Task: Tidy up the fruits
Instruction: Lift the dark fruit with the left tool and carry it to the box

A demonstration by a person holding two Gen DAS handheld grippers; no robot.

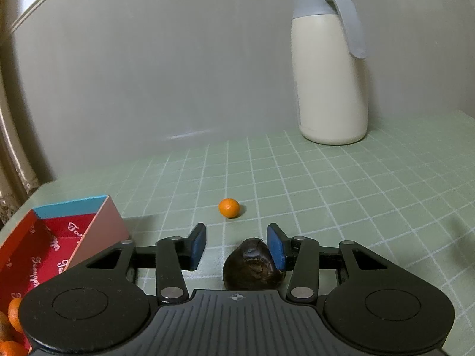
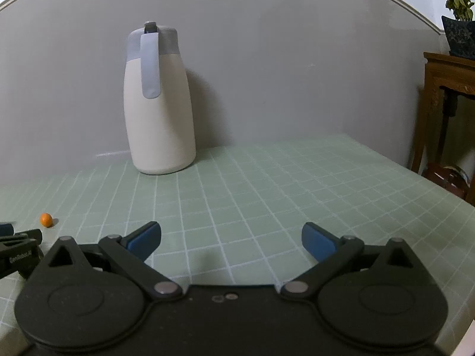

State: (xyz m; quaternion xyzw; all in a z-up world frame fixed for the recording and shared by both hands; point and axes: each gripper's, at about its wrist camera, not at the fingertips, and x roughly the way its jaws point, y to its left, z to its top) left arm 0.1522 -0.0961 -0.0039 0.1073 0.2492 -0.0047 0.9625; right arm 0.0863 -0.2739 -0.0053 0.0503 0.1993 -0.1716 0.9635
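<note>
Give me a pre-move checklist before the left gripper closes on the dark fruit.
1. Left gripper jaws open: ok.
2. Dark brown fruit between the jaws: ok, though off-centre, against the right pad.
3. Fruit resting on the green checked tablecloth: ok.
4. Red box open, with oranges already inside: ok.
5. Room left in the box: cannot tell, mostly hidden.
6. Right gripper open and apart from the fruit: ok.
7. Small orange clear of the jaws: ok.
</note>
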